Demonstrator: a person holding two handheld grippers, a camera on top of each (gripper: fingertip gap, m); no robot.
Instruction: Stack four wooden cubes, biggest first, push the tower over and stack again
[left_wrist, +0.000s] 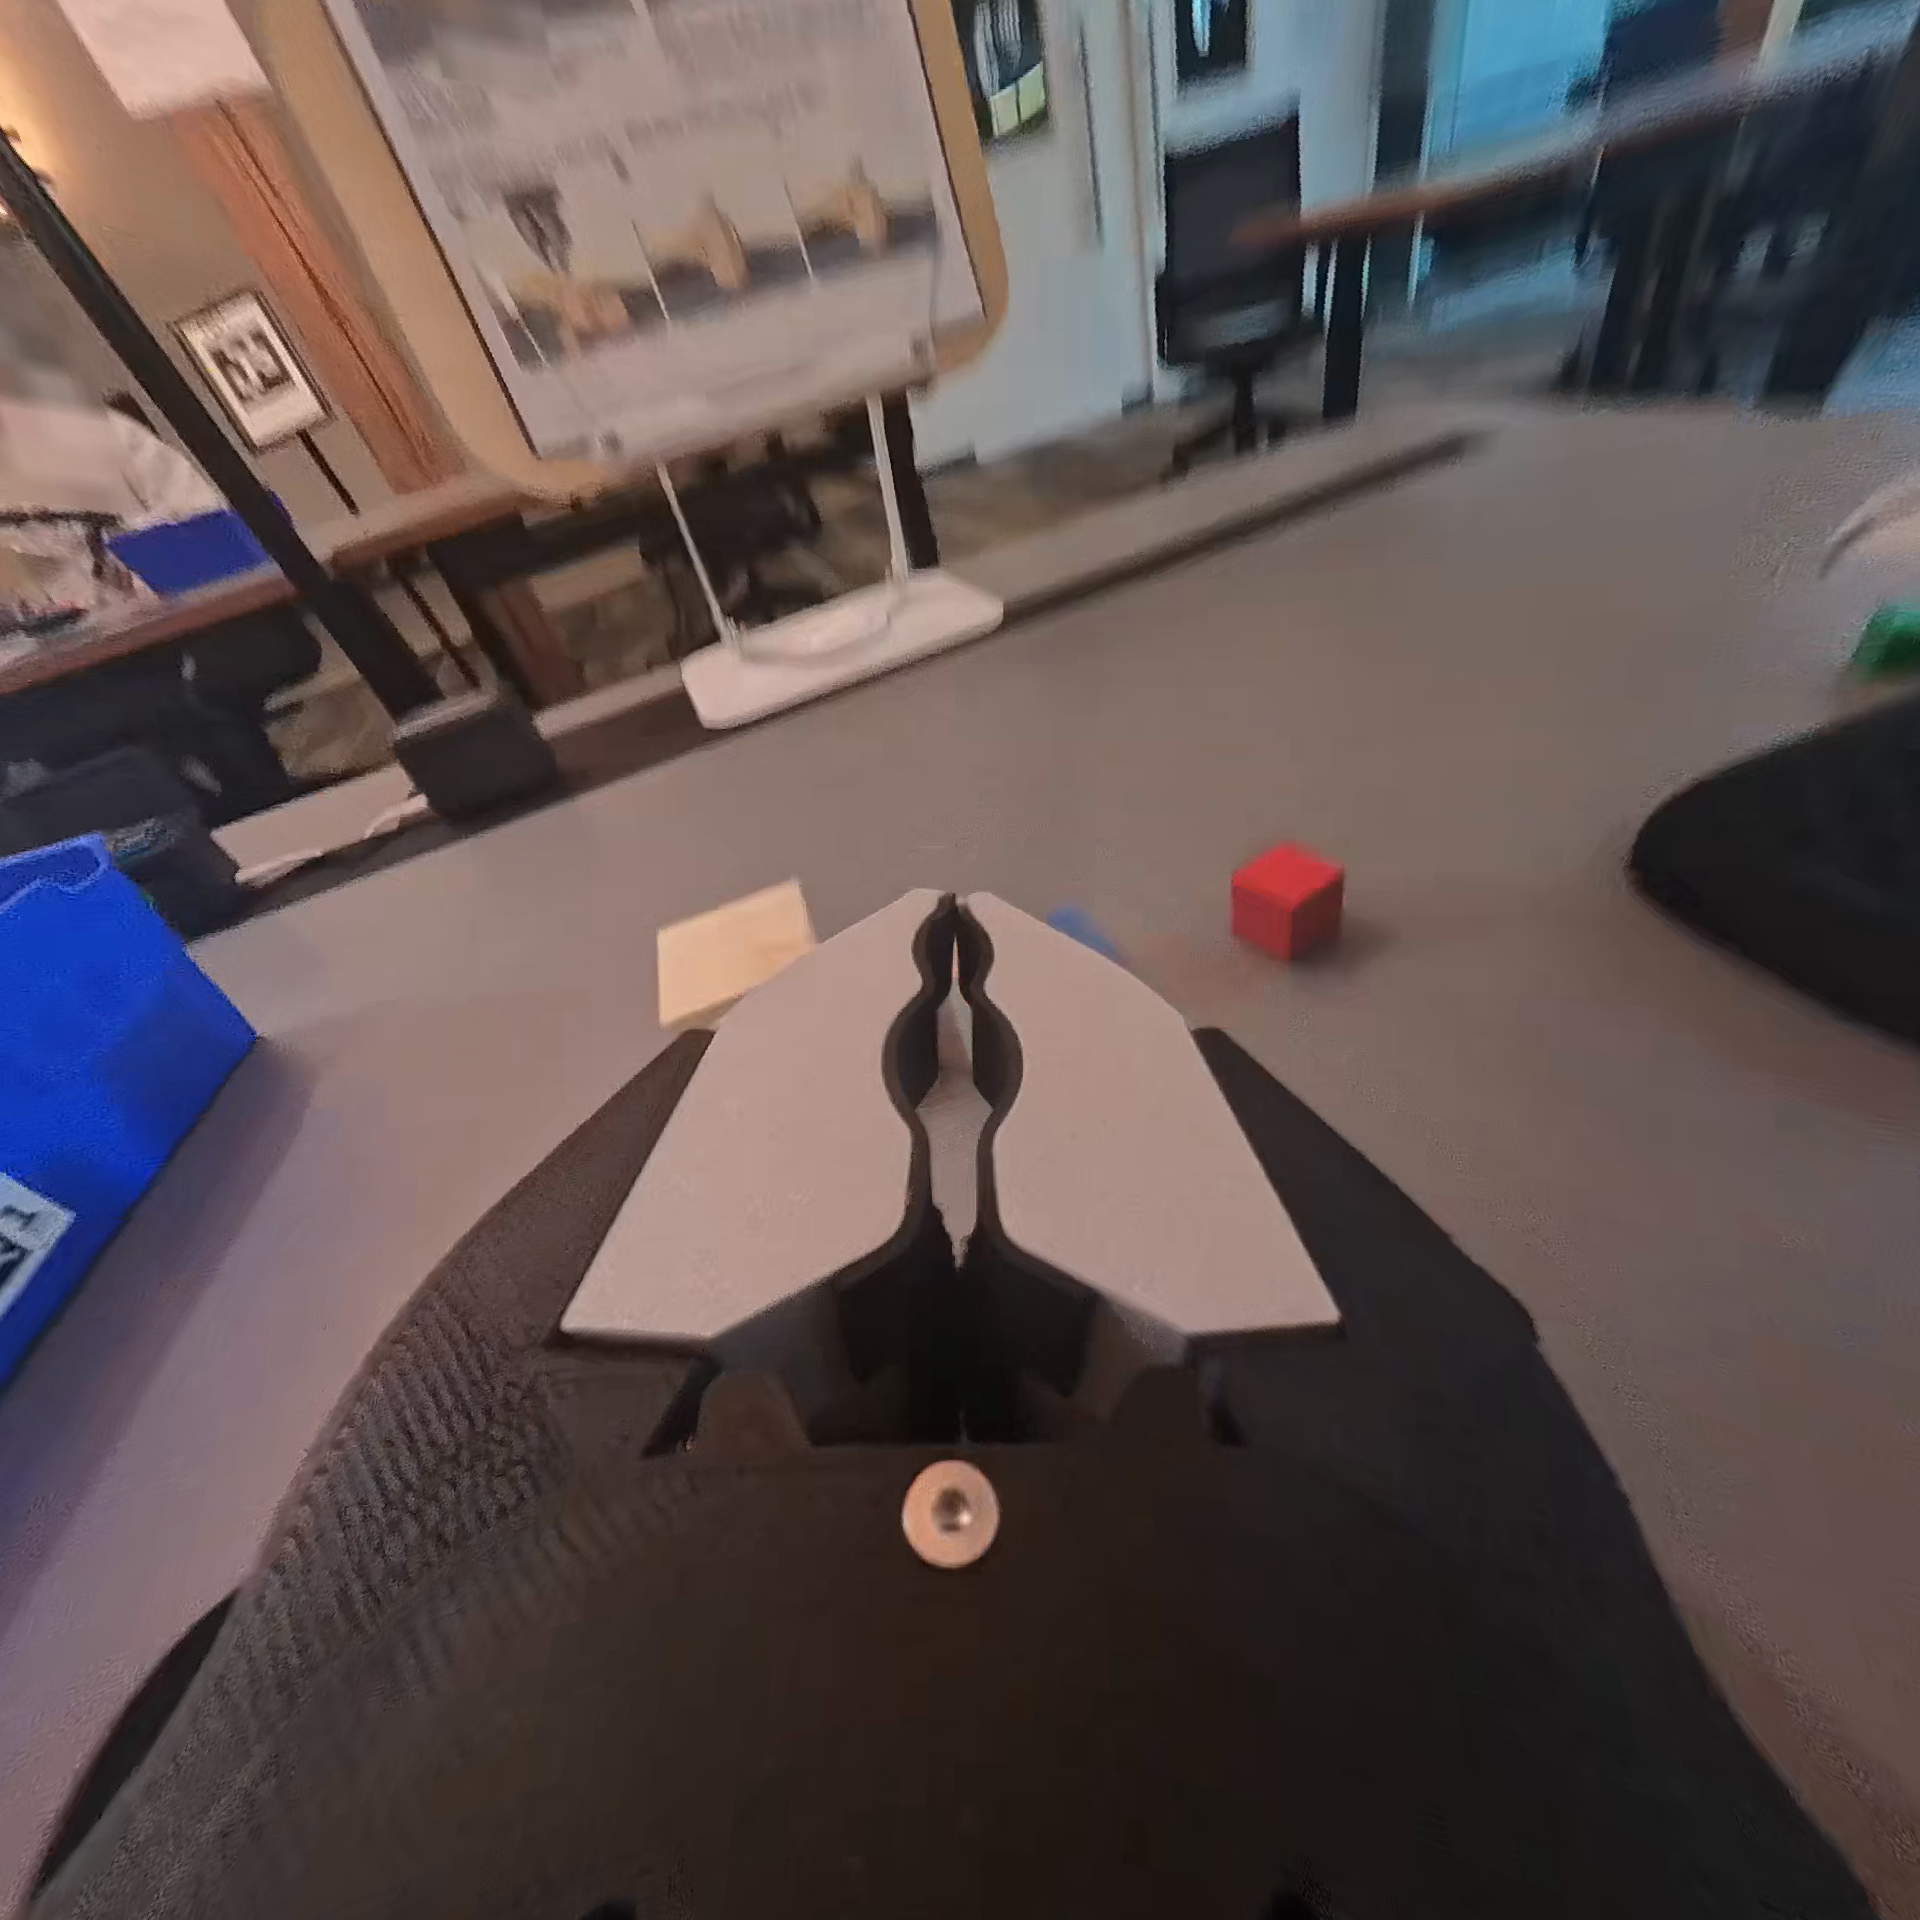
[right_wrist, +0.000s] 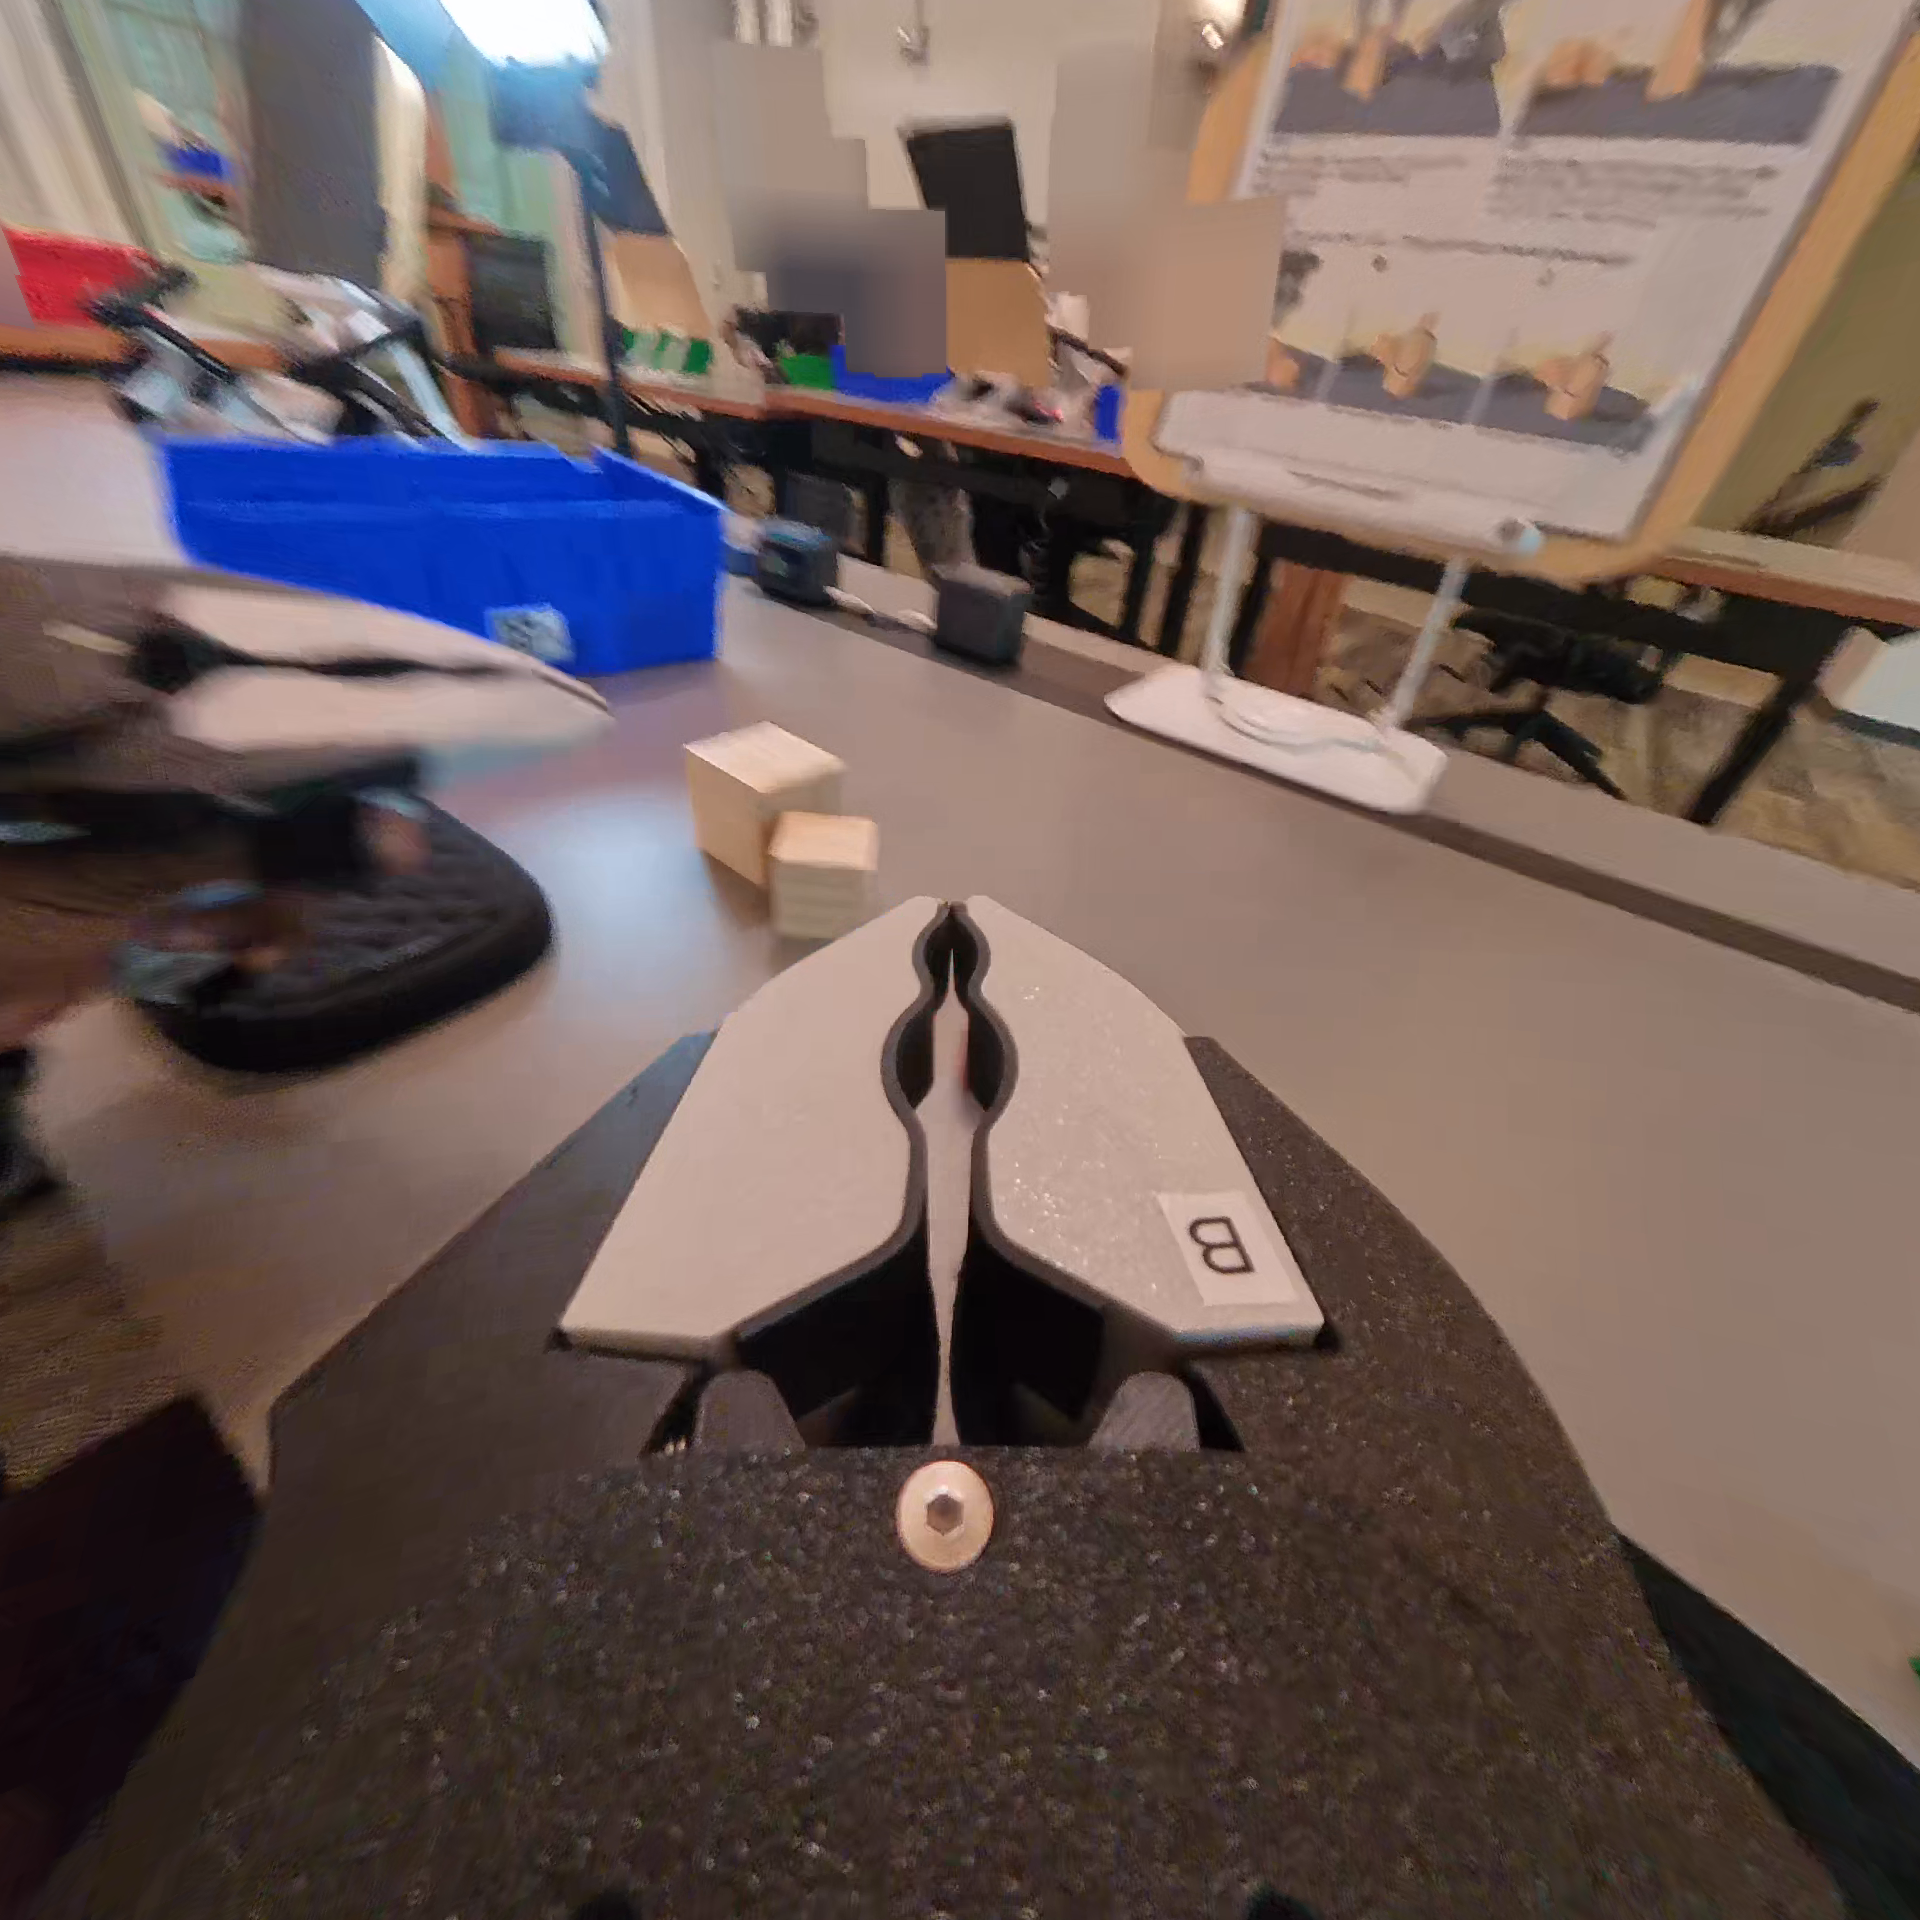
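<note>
Two grippers in play, both with fingertips pressed together and gripping nothing: left gripper (left_wrist: 954, 906), right gripper (right_wrist: 952, 912). Right one carries a small white sticker (right_wrist: 1226, 1245) with a single black letter on its right finger. In the right wrist view the left gripper also shows at far left, blurred.

Cubes on the grey table (left_wrist: 1351, 644), none stacked. Left wrist view: one red cube (left_wrist: 1286, 898) ahead and right of the tips, one plain wooden cube (left_wrist: 727, 951) just left of the tips and partly hidden by the finger, a sliver of something blue (left_wrist: 1081, 925) just right of the tips, mostly hidden so can't tell its shape, and a green thing (left_wrist: 1889, 642) at the right edge, blurred. Right wrist view: two plain wooden cubes, bigger cube (right_wrist: 761, 798) and smaller cube (right_wrist: 823, 875), touching or nearly so, smaller one nearer the tips.

One blue bin (right_wrist: 447, 540) on the table, with a square black-and-white code label (right_wrist: 530, 629) on its front. One poster board (right_wrist: 1527, 260) on a white stand (right_wrist: 1278, 743), with photos and blurred text, unreadable. One framed black-and-white marker sign (left_wrist: 252, 366) in the background. One small dark box (right_wrist: 979, 615) near the table's far edge.
</note>
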